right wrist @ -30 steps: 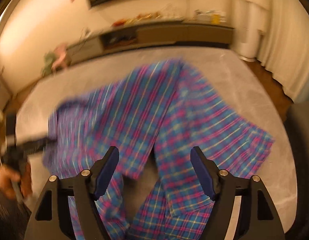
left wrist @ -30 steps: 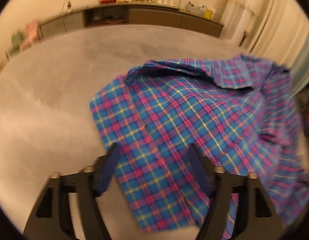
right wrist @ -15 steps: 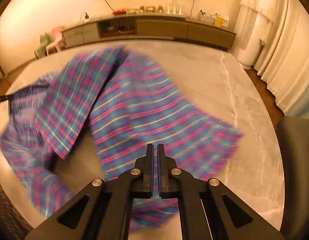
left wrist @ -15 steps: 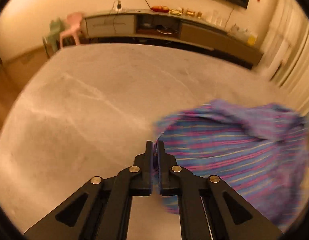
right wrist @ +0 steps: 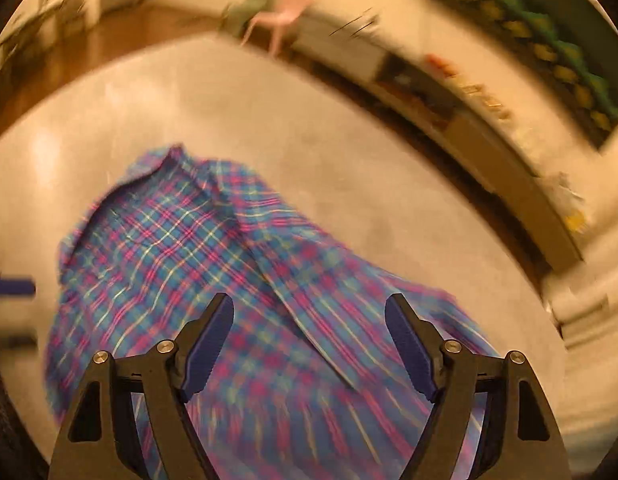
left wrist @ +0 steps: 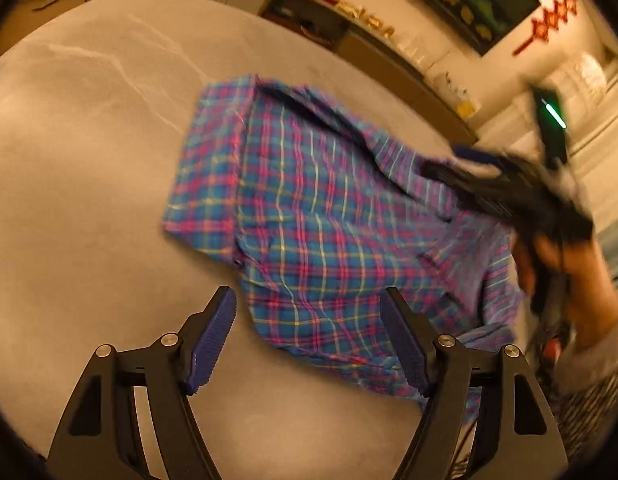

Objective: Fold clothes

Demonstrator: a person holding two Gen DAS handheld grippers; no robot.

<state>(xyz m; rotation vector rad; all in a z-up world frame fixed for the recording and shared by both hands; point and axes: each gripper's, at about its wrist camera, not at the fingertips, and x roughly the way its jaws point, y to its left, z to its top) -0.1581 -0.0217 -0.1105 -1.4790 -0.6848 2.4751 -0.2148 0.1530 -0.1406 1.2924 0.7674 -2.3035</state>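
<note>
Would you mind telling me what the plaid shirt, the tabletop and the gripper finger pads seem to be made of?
Plaid shirt: thin woven fabric, likely cotton, matte; it creases and drapes softly.
Tabletop: looks like grey stone or a sintered slab with white veins and a low sheen; could be a printed laminate.
Finger pads: blue ribbed rubber or soft plastic, judging by the ridged texture.

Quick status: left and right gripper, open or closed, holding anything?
Left gripper: open, holding nothing; the plaid shirt lies on the table beyond it.
Right gripper: open, holding nothing, above the shirt.
</note>
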